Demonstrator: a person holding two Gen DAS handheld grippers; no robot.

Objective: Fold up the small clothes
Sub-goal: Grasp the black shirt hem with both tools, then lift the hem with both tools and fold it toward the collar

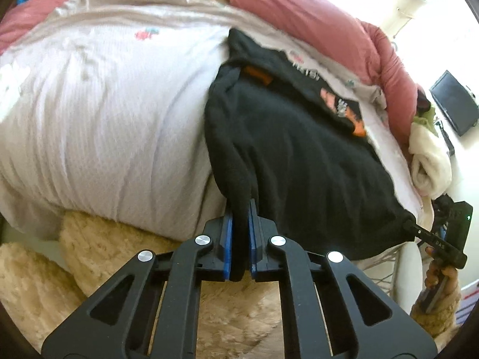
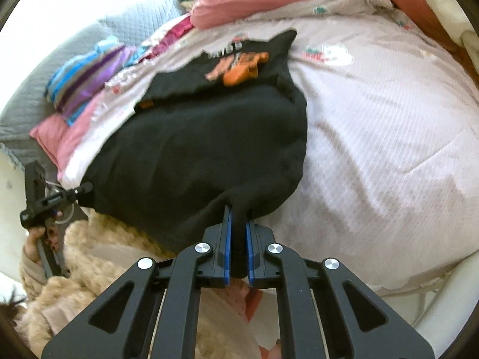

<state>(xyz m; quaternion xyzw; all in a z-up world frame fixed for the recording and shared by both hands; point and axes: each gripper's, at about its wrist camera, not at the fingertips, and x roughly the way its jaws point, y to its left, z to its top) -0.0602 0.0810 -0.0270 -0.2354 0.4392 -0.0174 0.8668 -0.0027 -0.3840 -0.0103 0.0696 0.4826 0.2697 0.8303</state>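
A bed [image 1: 104,113] fills both views, covered by a pale ribbed quilt with small red and teal prints, and a rolled dusty-pink blanket [image 1: 329,21] lies along its far edge. Striped blue and purple cloth [image 2: 86,80] sits bunched near a grey quilted pillow [image 2: 33,95] at 1 side. A folded cream towel [image 1: 431,161] rests at the bed's corner, near a dark flat screen [image 1: 455,101] on the wall.

The black fleece garment [image 1: 299,161] lies spread on the quilt, its near hem drawn off the bed's edge between the 2 grippers. An orange tag [image 1: 259,74] shows near its collar. On the part lying farther back there is an orange and pink print [image 2: 239,65] with pale lettering above it, too blurred to read.

The left gripper [image 1: 241,209] has its blue-padded jaws pressed together on a bunched corner of the garment's hem. The right gripper [image 2: 238,215] pinches the other near corner the same way, black fleece filling the narrow gap between its pads. In the left wrist view the right gripper appears at the far right, held by a hand [image 1: 440,278]; white letters on its body are too small to read. A fluffy beige sleeve [image 2: 89,245] shows below the bed.
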